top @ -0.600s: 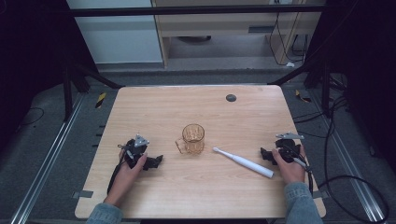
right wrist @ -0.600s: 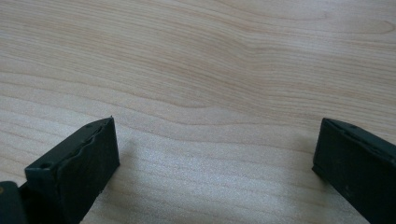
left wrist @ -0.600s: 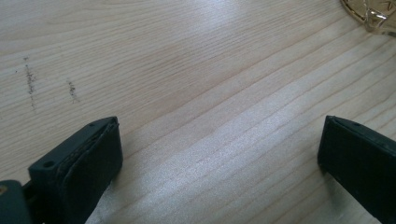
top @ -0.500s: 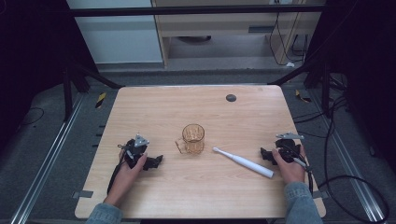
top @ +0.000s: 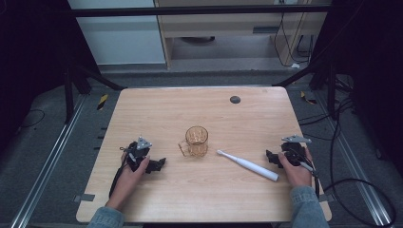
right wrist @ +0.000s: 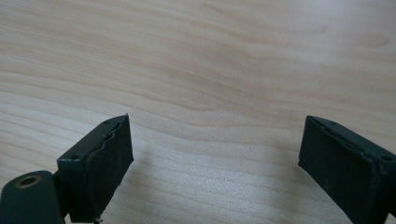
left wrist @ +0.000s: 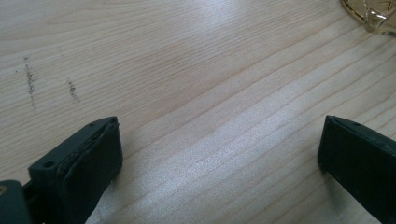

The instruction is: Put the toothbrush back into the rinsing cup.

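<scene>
An amber glass mug (top: 196,141) stands upright near the middle of the wooden table (top: 199,109), its handle toward the left. A white toothbrush (top: 248,165) lies flat just right of it, head pointing at the mug. My left gripper (top: 159,164) rests on the table left of the mug, open, with bare wood between its jaws (left wrist: 219,154); the mug's base (left wrist: 373,16) shows at the top right of the left gripper view. My right gripper (top: 272,158) rests right of the toothbrush's handle end, open, nothing between its jaws (right wrist: 215,158).
A small dark round disc (top: 235,99) lies near the table's far edge. Metal rails and cables run along the floor on both sides. Faint dark smudges (left wrist: 30,84) mark the wood ahead of the left gripper.
</scene>
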Motion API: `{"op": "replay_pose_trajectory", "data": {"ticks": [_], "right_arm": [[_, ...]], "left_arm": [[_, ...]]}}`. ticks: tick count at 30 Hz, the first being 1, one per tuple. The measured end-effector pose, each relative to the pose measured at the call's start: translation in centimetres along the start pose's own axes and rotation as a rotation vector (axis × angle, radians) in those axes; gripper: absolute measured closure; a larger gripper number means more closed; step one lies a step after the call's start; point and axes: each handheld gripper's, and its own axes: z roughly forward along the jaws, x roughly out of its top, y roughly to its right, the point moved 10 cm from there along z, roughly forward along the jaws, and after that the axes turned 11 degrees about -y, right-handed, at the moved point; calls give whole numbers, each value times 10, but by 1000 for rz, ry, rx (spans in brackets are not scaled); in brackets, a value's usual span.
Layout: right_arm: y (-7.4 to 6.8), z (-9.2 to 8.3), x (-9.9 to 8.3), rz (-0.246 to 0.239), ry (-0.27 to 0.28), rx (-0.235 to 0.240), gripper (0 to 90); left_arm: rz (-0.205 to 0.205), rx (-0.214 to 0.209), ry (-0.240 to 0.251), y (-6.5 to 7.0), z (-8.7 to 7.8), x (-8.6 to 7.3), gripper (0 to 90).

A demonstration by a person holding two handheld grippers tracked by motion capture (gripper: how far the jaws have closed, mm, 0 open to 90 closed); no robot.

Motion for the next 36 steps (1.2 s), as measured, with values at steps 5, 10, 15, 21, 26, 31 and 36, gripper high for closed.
{"op": "replay_pose_trajectory", "data": {"ticks": [5,10,15,21,26,31,36], "right_arm": [[-11,-24,11,-61,54,4,137],[-30,-35,15,-152,36,18,155],[-51,-43,15,-260,-9,0,156],[-76,-57,13,-345,-58,17,201],[-89,-64,14,-399,-100,55,240],[-93,-69,17,-466,-159,60,273],[-91,-78,32,-504,-196,48,284]], "left_arm": [[0,0,0,0,0,0,0],[0,0,0,0,0,0,0],[0,0,0,0,0,0,0],[0,0,0,0,0,0,0],[-1,0,0,0,0,0,0],[-1,0,0,0,0,0,0],[2,-2,0,0,1,1,0]]}}
